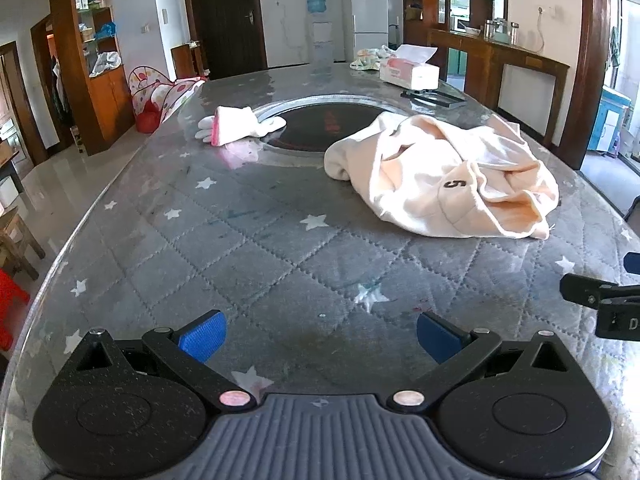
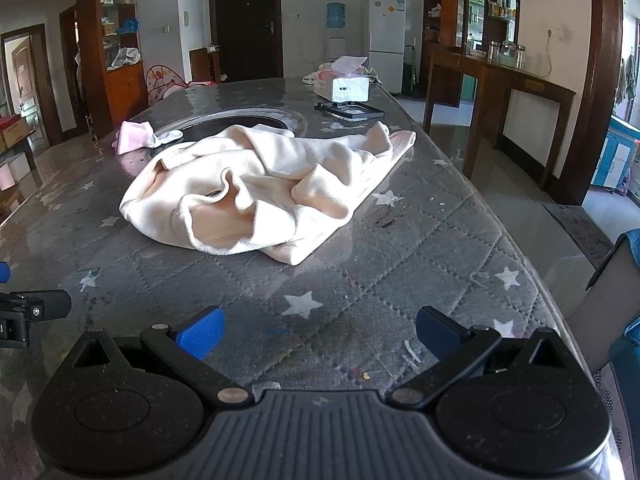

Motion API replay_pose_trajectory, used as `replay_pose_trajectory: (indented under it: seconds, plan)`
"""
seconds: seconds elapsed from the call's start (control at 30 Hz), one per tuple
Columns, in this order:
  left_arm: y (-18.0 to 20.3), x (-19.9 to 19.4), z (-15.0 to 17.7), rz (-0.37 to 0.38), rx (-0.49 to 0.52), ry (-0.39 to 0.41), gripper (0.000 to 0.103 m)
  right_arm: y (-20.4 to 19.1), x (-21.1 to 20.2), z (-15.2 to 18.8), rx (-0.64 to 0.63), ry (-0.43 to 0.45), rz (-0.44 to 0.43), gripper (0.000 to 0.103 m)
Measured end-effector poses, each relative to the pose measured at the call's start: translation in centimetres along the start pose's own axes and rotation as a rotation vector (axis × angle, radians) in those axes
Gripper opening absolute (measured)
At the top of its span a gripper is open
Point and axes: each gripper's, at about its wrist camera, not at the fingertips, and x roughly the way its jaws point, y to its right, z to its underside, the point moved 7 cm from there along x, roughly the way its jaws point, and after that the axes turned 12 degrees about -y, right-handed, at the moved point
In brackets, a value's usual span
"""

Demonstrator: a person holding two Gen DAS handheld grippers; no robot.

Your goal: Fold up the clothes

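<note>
A crumpled pale peach garment (image 1: pixel 448 176) with a black "5" on it lies in a heap on the grey star-quilted table (image 1: pixel 248 248), right of centre in the left wrist view. In the right wrist view the same garment (image 2: pixel 260 188) lies ahead and slightly left. My left gripper (image 1: pixel 320 338) stands open low over the table's near end, well short of the garment, nothing between its blue pads. My right gripper (image 2: pixel 318 334) is also open and empty, likewise short of the cloth. Each gripper shows at the edge of the other's view.
A small pink-and-white folded cloth (image 1: pixel 236 124) lies by the dark round inset (image 1: pixel 332 124) in the table's middle. A tissue box (image 1: pixel 408 72) and a flat black frame (image 1: pixel 432 98) sit at the far end. The table's right edge (image 2: pixel 520 256) drops to the floor.
</note>
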Motion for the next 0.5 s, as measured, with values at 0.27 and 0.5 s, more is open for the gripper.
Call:
replay_pose_trajectory:
  seconds: [0.27, 0.5]
  plan:
    - [0.9, -0.9, -0.3, 0.003, 0.018, 0.010, 0.103, -0.2, -0.8, -0.1, -0.007, 0.010, -0.006, 0.103]
    - [1.3, -1.6, -0.5, 0.009, 0.018, 0.017, 0.103, -0.2, -1.4, 0.3, -0.016, 0.011, -0.012, 0.103]
